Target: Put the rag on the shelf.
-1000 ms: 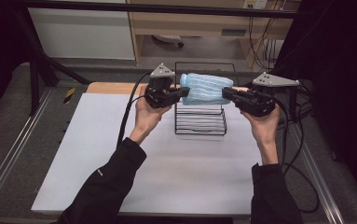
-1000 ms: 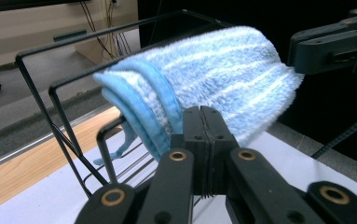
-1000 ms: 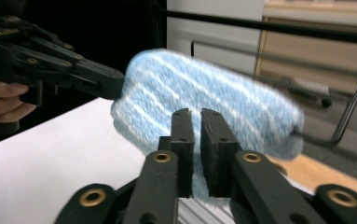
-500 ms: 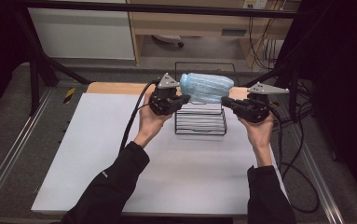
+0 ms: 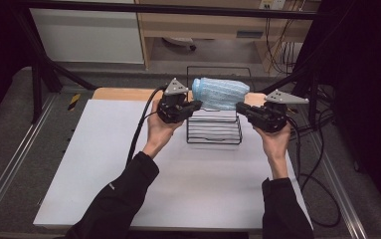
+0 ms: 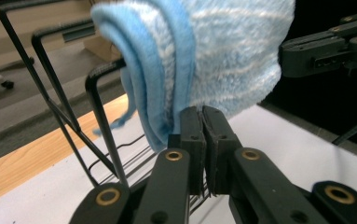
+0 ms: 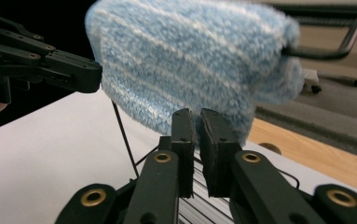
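A light-blue fluffy towel (image 5: pixel 221 93) with faint white stripes, folded over into a thick, rounded bundle, hangs level in the air above the black wire rack (image 5: pixel 214 130) at the far side of the white surface (image 5: pixel 128 164); its layered folded edges (image 6: pixel 153 70) face the left end

A folded light-blue striped towel (image 5: pixel 221 93) hangs stretched between the two grippers, above a black wire rack (image 5: pixel 214 125) on the white table (image 5: pixel 103 164). The left gripper (image 5: pixel 198 104) pinches the towel's near-left end; the right gripper (image 5: pixel 238 106) pinches its opposite end. A hand grips each tool from below, and cables (image 5: pixel 141 127) trail from each gripper toward the person.
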A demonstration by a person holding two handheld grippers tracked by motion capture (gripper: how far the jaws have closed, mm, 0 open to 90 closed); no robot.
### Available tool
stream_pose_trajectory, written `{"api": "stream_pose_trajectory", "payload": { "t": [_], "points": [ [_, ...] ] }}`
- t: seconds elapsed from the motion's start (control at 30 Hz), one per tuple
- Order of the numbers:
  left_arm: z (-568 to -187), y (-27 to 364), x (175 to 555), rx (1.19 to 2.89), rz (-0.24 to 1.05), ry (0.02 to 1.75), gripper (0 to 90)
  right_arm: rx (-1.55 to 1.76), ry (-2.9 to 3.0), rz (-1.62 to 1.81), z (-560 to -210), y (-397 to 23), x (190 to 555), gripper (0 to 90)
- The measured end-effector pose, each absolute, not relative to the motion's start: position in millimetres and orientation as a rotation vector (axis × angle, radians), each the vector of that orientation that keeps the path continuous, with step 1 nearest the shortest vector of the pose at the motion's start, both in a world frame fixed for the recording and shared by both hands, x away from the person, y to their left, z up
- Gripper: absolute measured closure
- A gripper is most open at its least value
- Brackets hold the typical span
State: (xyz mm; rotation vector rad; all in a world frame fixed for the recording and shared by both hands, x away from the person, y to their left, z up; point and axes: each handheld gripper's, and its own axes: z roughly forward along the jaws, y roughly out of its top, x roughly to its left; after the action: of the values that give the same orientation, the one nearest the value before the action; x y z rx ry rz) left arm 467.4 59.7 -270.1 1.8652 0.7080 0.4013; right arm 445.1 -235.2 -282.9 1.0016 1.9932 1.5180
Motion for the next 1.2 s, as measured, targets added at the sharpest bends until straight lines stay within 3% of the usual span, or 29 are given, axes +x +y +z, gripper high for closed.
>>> {"api": "stream_pose_trajectory", "payload": {
  "t": [0.4,0.7,1.07,1.2],
  "points": [
    [-249.7,73.8,459.0,1.843,0.405,0.706,73.9,0.963,1.976,1.541,-259.3,-230.9,437.2,65.4],
    [-243.2,88.1,455.1,1.846,0.406,0.705,54.2,0.955,1.968,1.565,-246.5,-230.1,431.2,50.6],
    [-258.3,110.0,442.8,1.896,0.409,0.705,28.1,0.954,1.966,1.582,-248.4,-230.7,418.1,18.6],
    [-272.5,123.6,436.7,1.906,0.405,0.723,21.5,0.965,1.986,1.586,-257.1,-230.9,411.8,11.4]
  ]
}}
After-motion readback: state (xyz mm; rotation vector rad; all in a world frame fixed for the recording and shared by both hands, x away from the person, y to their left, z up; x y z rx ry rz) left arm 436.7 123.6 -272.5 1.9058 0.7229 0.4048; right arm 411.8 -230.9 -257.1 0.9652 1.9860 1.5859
